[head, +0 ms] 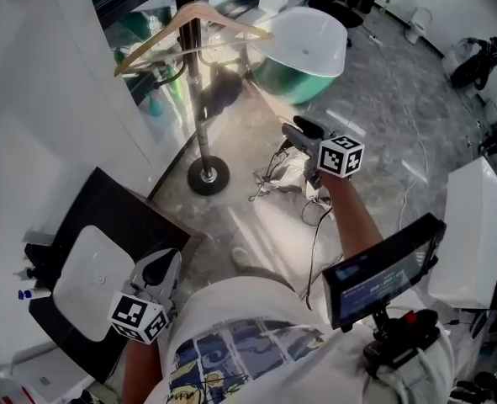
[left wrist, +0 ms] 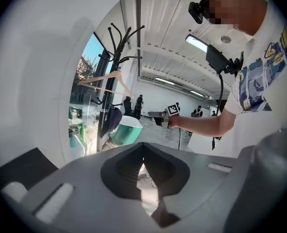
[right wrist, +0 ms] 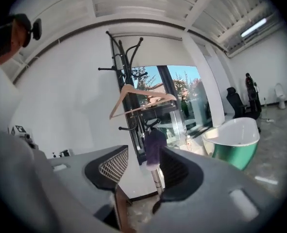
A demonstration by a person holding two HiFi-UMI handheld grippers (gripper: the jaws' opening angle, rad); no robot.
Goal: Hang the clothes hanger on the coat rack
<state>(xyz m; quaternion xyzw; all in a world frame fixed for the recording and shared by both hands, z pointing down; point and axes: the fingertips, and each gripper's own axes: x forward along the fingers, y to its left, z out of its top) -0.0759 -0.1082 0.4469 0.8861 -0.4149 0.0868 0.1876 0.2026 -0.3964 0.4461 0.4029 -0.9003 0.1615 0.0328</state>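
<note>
I see the wooden clothes hanger (head: pixel 193 25) hanging on the coat rack (head: pixel 201 108) below its top hooks, my right gripper (right wrist: pixel 144 152) facing the rack with fingers spread and nothing between them, my left gripper (left wrist: pixel 143 147) farther from the rack, fingers pressed together, empty.
</note>
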